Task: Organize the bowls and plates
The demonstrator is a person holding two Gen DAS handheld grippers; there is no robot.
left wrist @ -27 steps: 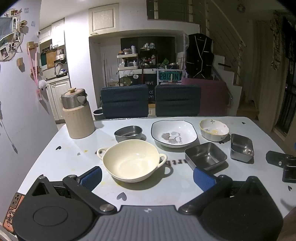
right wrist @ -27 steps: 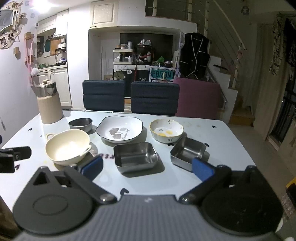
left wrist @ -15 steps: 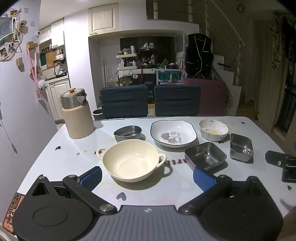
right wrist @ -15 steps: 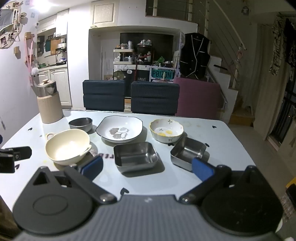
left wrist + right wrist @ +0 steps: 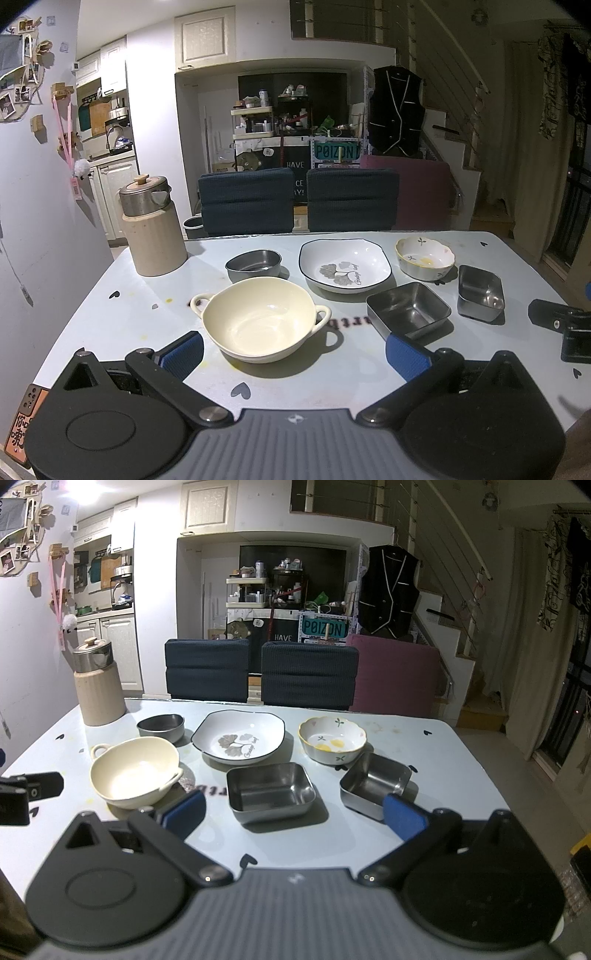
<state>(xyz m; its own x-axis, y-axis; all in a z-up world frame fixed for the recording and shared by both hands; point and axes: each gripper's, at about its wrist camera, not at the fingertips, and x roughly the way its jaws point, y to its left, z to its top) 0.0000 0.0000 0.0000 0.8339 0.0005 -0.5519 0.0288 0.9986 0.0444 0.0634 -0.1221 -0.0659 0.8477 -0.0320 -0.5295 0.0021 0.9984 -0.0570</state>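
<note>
Over table, both grippers tilt downward, jaws wide, empty.

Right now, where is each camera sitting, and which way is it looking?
Left wrist: on the left tongs, looking forward and down across the table at the cream two-handled bowl; own blue pads show, open.
Right wrist: on the right tongs, facing the same way, centred on the square steel tray; own pads show, open.
Shared: both see the leaf-print plate, and each glimpses the other tongs at its edge.

Both wrist views look slightly downward, sharing the table, seemingly side by side.
</note>
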